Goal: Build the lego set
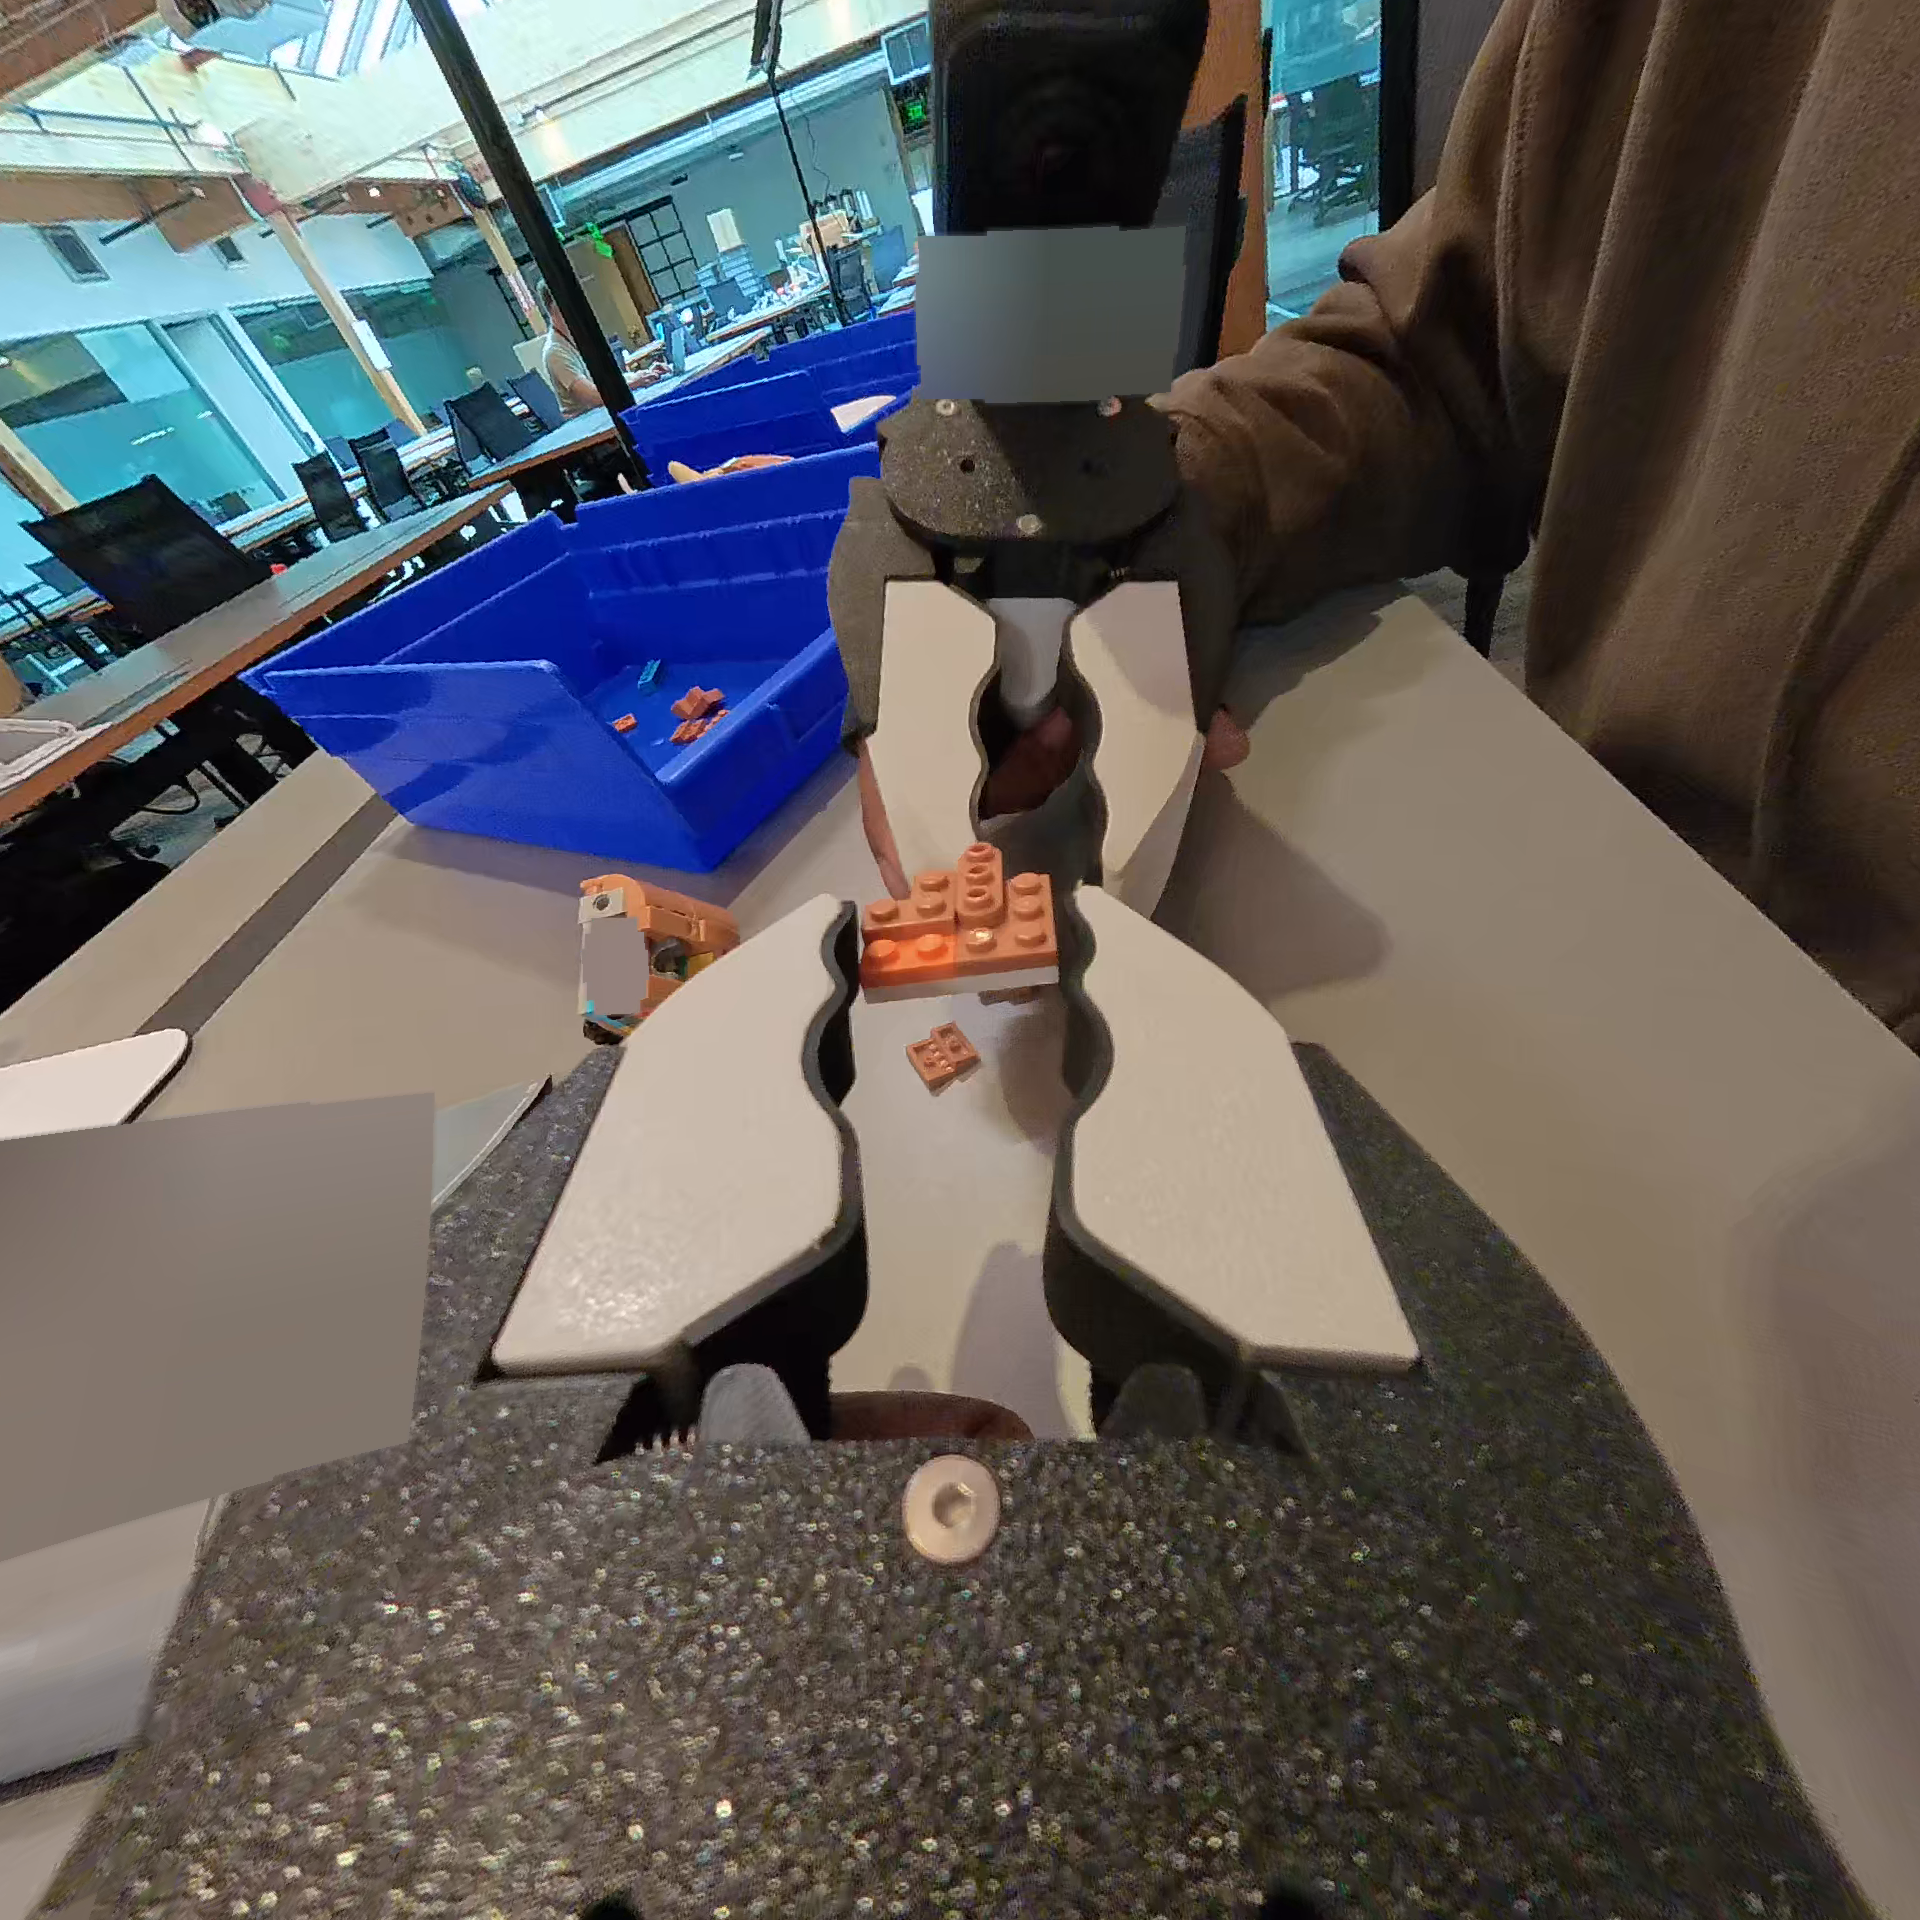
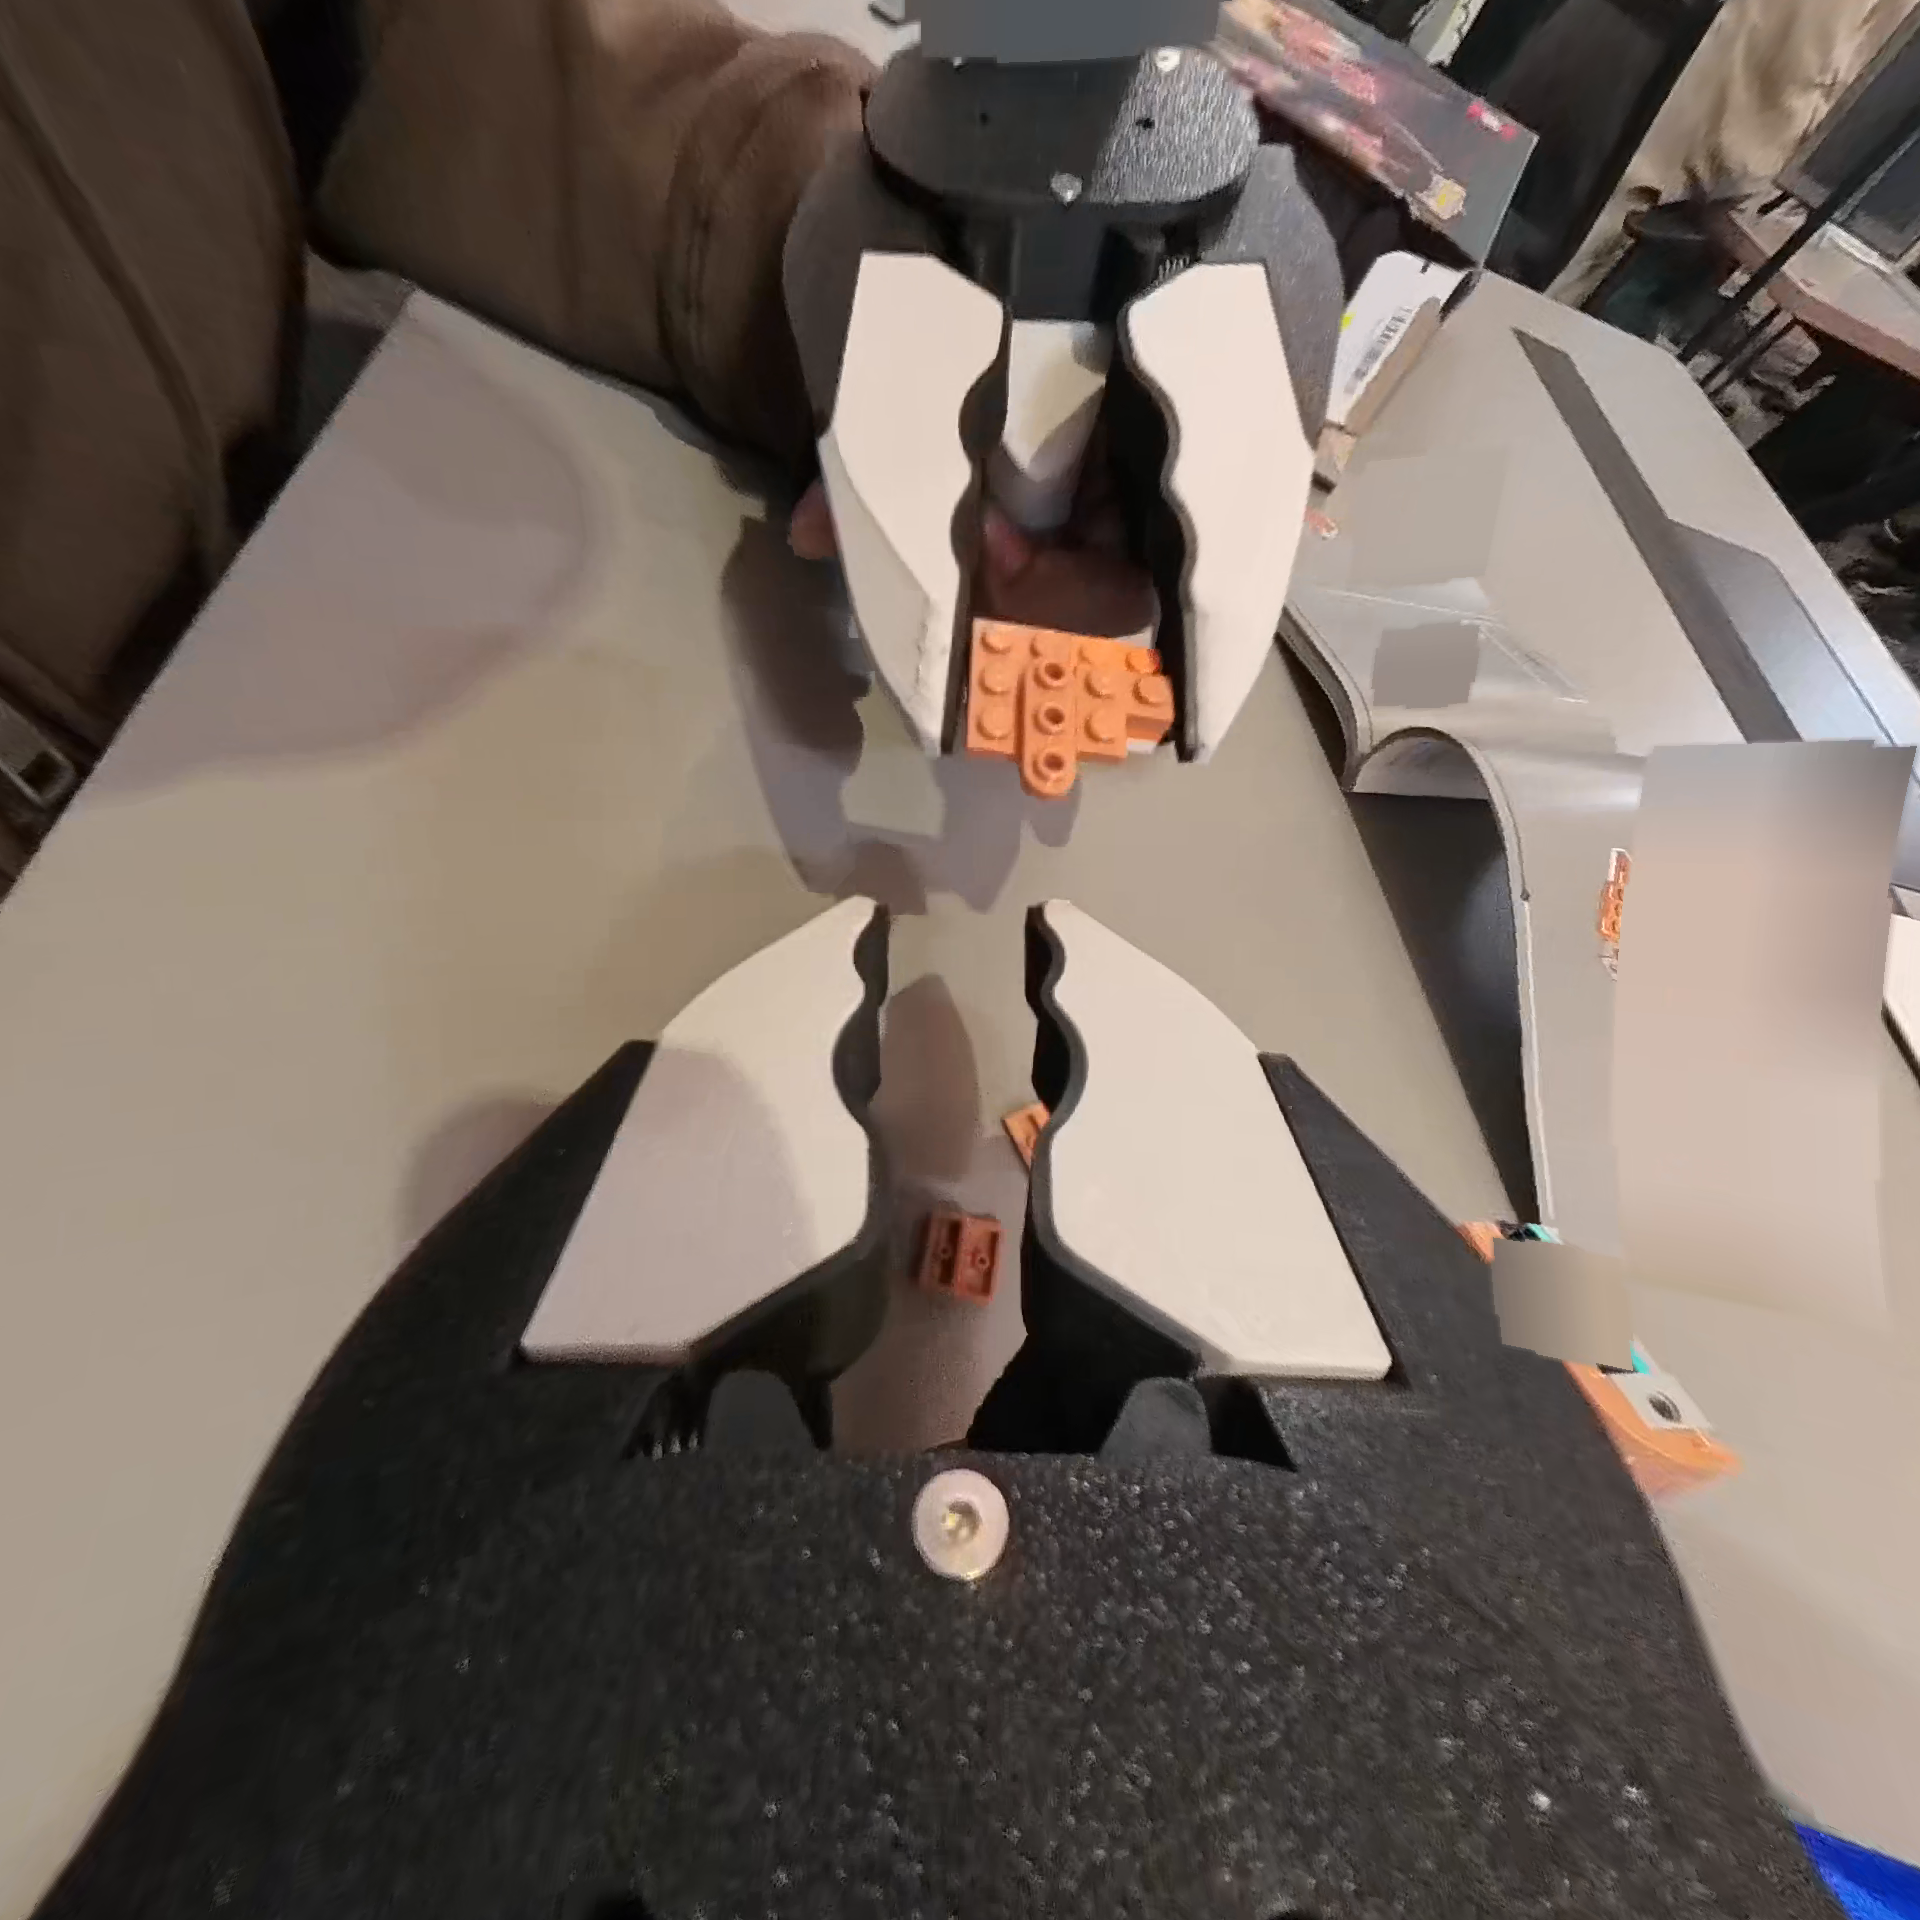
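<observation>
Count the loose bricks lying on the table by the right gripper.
2. A brown brick is seen between the fingers of the right gripper; an orange brick peeks from behind one finger. More may be hidden under the grippers.

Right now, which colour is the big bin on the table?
The bin is bright blue; the left wrist view shows it best.

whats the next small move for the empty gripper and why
Probably lower the right gripper onto the small brown piece lying on the table between its fingers and close on it. The right gripper is open and holds nothing, while the left gripper already clamps the orange brick assembly above the table, seemingly waiting for another part.
</observation>
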`<state>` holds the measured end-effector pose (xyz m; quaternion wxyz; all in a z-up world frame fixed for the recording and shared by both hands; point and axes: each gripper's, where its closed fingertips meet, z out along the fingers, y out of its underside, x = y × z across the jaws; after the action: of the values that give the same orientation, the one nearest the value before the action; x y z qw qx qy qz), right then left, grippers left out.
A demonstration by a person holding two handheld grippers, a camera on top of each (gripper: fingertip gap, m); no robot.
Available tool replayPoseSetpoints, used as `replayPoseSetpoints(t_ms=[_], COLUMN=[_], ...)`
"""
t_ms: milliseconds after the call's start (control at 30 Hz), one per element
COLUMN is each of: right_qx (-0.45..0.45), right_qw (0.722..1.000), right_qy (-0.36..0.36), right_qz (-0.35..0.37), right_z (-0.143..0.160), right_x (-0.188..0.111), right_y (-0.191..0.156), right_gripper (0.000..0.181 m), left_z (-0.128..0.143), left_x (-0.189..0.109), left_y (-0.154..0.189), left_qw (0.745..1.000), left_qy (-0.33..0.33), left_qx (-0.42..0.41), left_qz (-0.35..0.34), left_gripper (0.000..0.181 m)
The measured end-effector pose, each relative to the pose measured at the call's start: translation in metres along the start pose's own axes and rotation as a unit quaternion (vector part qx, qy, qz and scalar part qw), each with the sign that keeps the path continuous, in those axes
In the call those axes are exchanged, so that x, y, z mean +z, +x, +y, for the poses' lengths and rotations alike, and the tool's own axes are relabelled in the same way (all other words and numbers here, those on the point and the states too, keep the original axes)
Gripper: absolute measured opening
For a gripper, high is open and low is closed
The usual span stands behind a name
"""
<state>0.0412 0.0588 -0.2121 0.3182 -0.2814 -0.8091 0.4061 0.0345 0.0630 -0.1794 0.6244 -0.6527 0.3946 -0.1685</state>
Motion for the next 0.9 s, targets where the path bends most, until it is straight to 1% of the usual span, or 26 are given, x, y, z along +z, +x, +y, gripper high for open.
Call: replayPoseSetpoints(t_ms=[33, 133, 200, 333, 600, 667, 733, 800, 900], right_qx=[-0.001, -0.03, -0.037, -0.017, 0.009, 0.007, -0.003, -0.018, -0.018], right_qw=[1.0, 0.997, 0.993, 0.989, 0.986, 0.986, 0.985, 0.986, 0.988], right_qy=[-0.008, -0.072, -0.103, -0.121, -0.138, -0.145, -0.154, -0.15, -0.139], right_qz=[-0.003, -0.014, -0.037, -0.081, -0.091, -0.086, -0.081, -0.073, -0.062], right_z=[0.002, 0.023, 0.034, 0.04, 0.041, 0.041, 0.042, 0.04, 0.037], right_x=[0.0, 0.001, 0.0, 0.0, 0.012, 0.014, 0.014, 0.013, 0.01], right_y=[-0.001, -0.005, -0.012, -0.025, -0.031, -0.03, -0.029, -0.028, -0.023], right_gripper=[0.024, 0.022, 0.022, 0.02, 0.017, 0.017, 0.007, 0.006, 0.006], left_z=[0.0, 0.002, 0.004, 0.007, 0.012, 0.017, 0.026, 0.036, 0.045], left_x=[0.0, -0.002, -0.004, -0.005, -0.003, -0.002, -0.001, 0.0, 0.0], left_y=[0.0, -0.003, -0.007, -0.011, -0.009, -0.007, -0.004, -0.001, 0.003], left_qw=[1.0, 1.0, 1.0, 1.0, 0.999, 0.998, 0.996, 0.993, 0.988], left_qy=[-0.001, -0.008, -0.016, -0.021, -0.039, -0.055, -0.081, -0.118, -0.154], left_qx=[0.002, 0.004, 0.001, -0.011, -0.01, -0.014, -0.02, -0.023, -0.012], left_qz=[0.0, -0.004, -0.009, -0.016, -0.011, -0.004, 0.007, 0.017, 0.022], left_gripper=[0.037, 0.037, 0.037, 0.037, 0.037, 0.037, 0.037, 0.037, 0.037])
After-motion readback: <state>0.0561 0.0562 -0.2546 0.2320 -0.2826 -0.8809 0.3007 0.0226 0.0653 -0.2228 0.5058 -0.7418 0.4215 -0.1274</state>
